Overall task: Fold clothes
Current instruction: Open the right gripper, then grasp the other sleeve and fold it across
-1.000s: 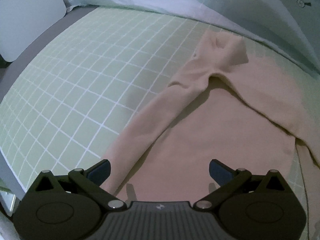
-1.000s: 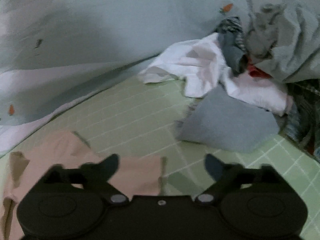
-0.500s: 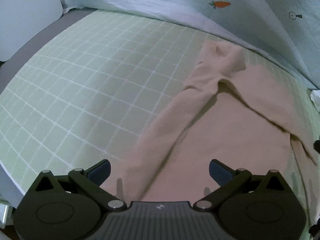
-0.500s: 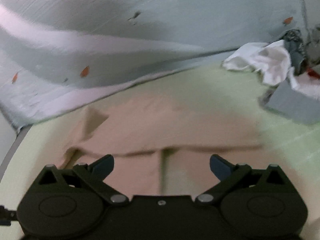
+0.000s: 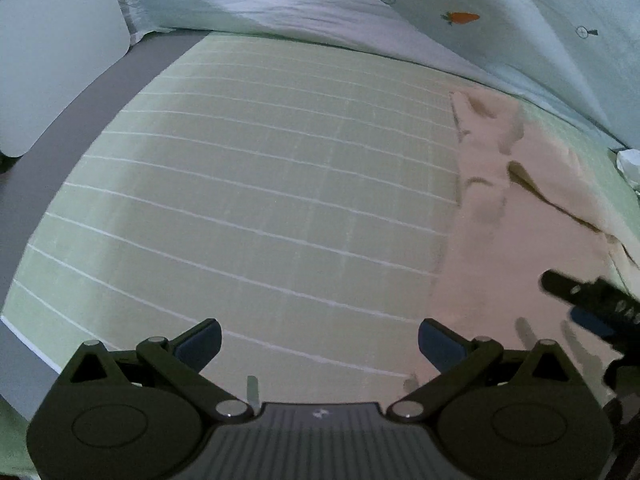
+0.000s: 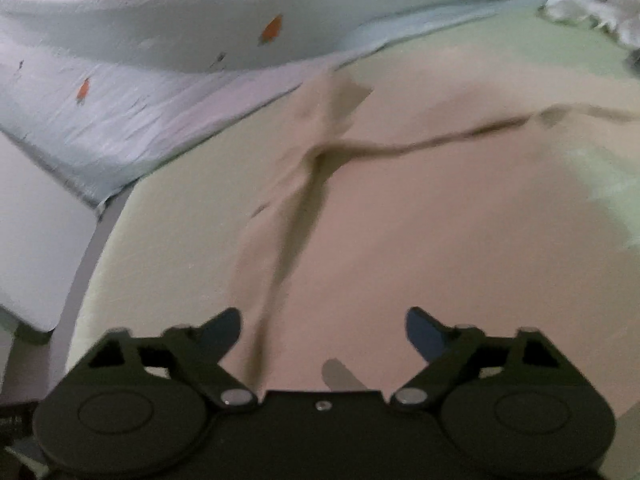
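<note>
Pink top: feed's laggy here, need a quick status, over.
Left gripper open, over bare sheet. Right gripper closing, nothing pinched, above pink top. Nothing in the way.

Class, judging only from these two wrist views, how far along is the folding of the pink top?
Done: the pink top lies spread on the green checked sheet, one sleeve crossing it. In hand: nothing; the right gripper is closing above the fabric, the left gripper open over bare sheet. Left: the body folds, plus the white clothes beyond.

Soft matt pink garment (image 5: 516, 240), smooth green checked sheet (image 5: 260, 184), matt plastic tongs (image 6: 323, 330)
</note>
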Tool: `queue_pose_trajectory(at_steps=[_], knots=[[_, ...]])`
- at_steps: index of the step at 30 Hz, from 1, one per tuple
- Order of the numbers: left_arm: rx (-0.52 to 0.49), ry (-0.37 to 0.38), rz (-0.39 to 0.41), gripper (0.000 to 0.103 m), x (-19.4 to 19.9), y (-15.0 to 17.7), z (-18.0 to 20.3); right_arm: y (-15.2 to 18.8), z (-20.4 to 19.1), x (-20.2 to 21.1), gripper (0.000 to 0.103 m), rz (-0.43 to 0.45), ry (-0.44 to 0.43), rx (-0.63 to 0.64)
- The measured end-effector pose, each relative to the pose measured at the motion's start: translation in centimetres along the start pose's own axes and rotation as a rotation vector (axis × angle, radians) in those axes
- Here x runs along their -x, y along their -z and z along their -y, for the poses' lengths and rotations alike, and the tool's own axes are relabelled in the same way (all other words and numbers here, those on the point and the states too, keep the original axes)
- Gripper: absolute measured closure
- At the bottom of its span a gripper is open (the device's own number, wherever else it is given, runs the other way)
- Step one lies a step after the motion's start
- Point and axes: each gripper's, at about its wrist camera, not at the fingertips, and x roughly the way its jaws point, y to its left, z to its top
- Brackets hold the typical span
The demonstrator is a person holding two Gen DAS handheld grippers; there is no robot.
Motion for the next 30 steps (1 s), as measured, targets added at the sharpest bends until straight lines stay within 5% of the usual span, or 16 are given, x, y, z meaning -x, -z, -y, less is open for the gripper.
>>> queue_pose_trajectory(at_steps=[5, 12, 16, 30], knots=[[-0.033, 0.003, 0.005, 0.000, -0.4, -1.1, -3.8, 2.6, -3.5, -1.4, 0.054, -0.017, -0.049, -0.025], [-0.115, 0.023, -0.011, 0.000, -1.1, -1.8, -6.0, 4.1, -5.0, -3.0, 0.060, -0.037, -0.032, -0.098], [-0.119, 0.030, -0.015, 0.000, -1.3, -2.0, -6.4, 4.1, -5.2, -3.2, 0.097, -0.030, -0.017, -0.101], [-0.110, 0.135, -0.042, 0.000, -1.7, -0.9, 0.1, 1.1, -2.7, 2.1, 0.098, 0.012, 0.005, 0.028]])
